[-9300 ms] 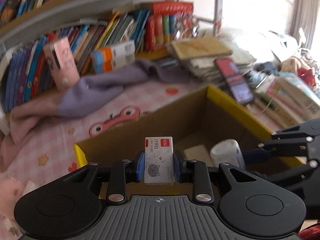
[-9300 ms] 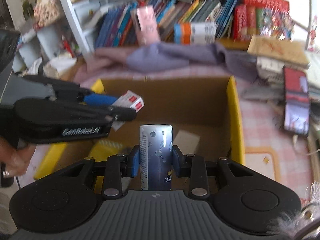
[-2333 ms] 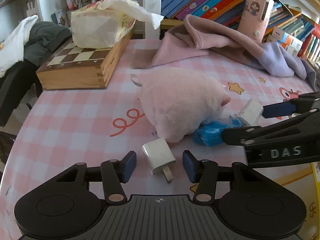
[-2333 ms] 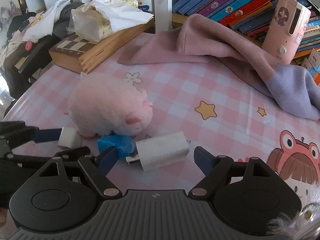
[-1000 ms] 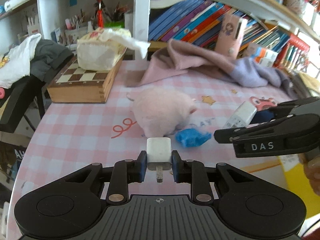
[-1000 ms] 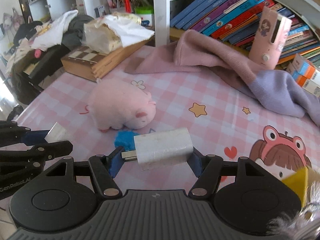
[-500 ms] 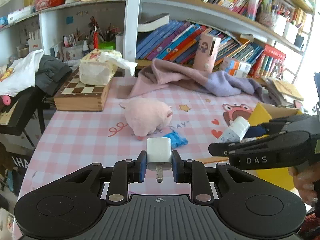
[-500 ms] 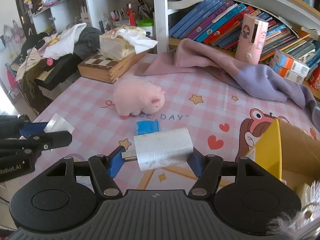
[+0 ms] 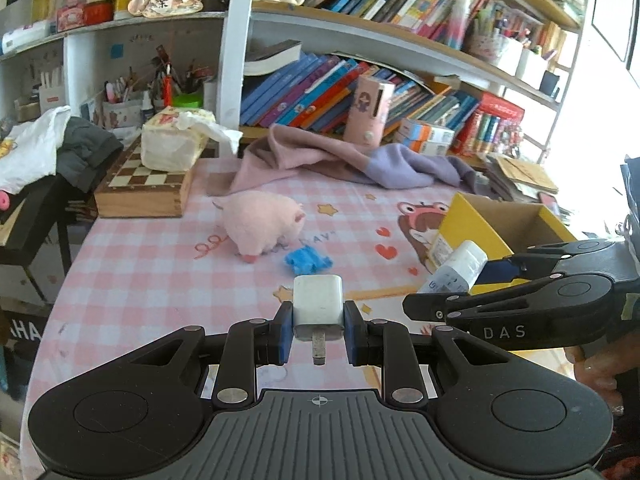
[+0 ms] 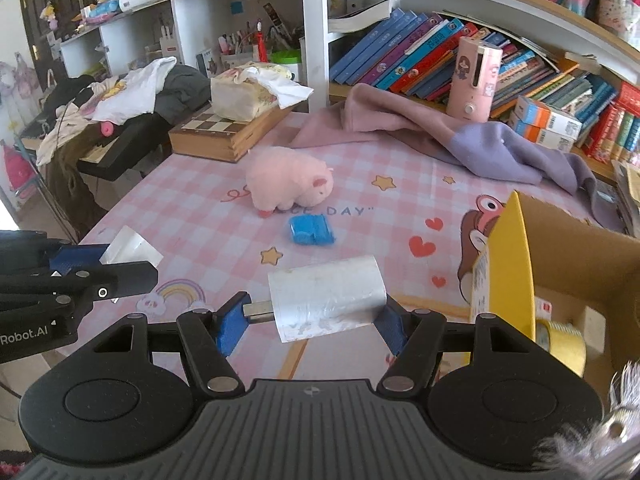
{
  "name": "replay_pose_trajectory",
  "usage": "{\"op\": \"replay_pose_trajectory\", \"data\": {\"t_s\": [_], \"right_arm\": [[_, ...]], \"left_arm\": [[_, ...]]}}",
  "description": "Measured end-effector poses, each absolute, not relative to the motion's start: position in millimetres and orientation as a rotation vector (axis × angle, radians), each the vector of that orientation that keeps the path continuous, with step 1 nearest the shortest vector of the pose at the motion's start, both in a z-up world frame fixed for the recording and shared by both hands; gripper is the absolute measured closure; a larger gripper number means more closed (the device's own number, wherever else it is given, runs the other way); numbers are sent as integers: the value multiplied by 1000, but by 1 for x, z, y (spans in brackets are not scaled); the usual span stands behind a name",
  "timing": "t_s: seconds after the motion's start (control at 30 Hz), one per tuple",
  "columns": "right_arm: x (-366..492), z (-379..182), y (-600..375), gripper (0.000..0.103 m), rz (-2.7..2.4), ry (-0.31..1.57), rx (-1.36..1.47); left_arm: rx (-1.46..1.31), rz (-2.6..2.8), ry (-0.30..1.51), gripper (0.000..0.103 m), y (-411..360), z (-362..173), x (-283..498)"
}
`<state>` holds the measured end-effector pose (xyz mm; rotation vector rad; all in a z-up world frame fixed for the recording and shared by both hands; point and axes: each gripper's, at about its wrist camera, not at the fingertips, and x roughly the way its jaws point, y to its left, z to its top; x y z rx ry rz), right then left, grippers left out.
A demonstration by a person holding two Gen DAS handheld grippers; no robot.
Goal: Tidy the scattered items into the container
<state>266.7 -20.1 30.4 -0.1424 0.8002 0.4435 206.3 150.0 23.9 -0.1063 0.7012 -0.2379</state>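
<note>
While the left gripper (image 9: pixel 319 334) is clamped on a small white square charger (image 9: pixel 318 305), the right gripper (image 10: pixel 310 318) grasps a bigger white wall charger (image 10: pixel 328 302) lengthwise, both above the pink checkered tablecloth (image 10: pixel 192 216), near the yellow-edged cardboard box (image 10: pixel 516 264)

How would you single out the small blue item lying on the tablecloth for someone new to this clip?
Start at the pink checked tablecloth and find the pink plush pig near its middle. Just in front of the pig lies the small blue item, flat and crumpled-looking. It is the only bright blue thing loose on the cloth.
</note>
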Motion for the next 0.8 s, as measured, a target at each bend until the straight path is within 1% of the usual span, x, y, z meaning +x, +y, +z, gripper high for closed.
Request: {"op": "replay_pose_trajectory", "data": {"t_s": [0.5,0.8], "right_arm": [[166,26,-26,38,377,815,-121],[107,23,-45,38,292,822,-68]], "left_arm": [[-130,-321,719,79,152,18,120],[-98,-419,729,79,139,16,85]]}}
